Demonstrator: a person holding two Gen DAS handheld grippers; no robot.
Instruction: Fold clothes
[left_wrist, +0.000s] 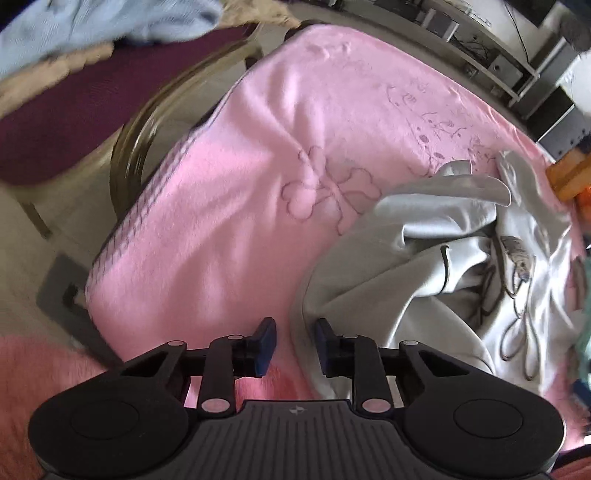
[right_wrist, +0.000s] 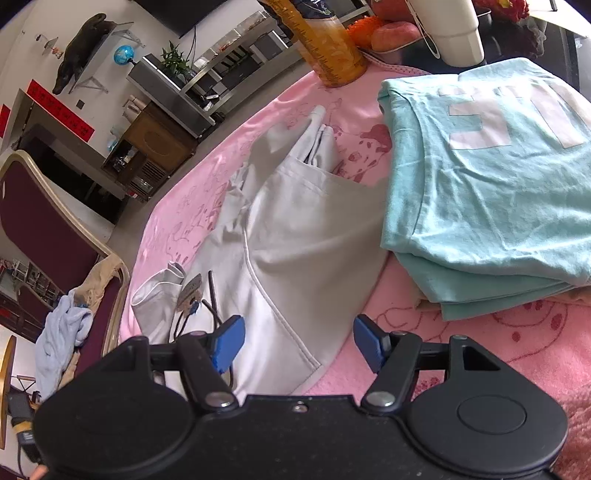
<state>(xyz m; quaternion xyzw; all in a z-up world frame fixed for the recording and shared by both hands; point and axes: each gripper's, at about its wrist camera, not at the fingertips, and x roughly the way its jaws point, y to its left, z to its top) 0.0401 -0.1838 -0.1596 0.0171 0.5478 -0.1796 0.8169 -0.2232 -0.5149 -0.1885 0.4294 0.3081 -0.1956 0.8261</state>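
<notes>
Garment position: we find the crumpled grey garment (right_wrist: 295, 236) lying unfolded on the pink blanket (left_wrist: 229, 221) that covers the table, with its dark drawstring (right_wrist: 212, 291) trailing at the near-left end in the right wrist view. We see a folded teal T-shirt (right_wrist: 491, 184) stacked just beside it, to the right, touching its edge.

Left gripper (left_wrist: 294, 345): we read the jaws as a narrow gap, empty, poised over the near hem of the grey garment where it meets the blanket. Whether the pads touch the cloth, we cannot tell.

Right gripper (right_wrist: 299, 345): we read the jaws as spread wide, empty, straddling the near edge of the grey garment.

Surroundings: we note an amber bottle (right_wrist: 325, 44) at the far table edge and a maroon chair (right_wrist: 48, 236) carrying a pale blue cloth (right_wrist: 59, 343).
</notes>
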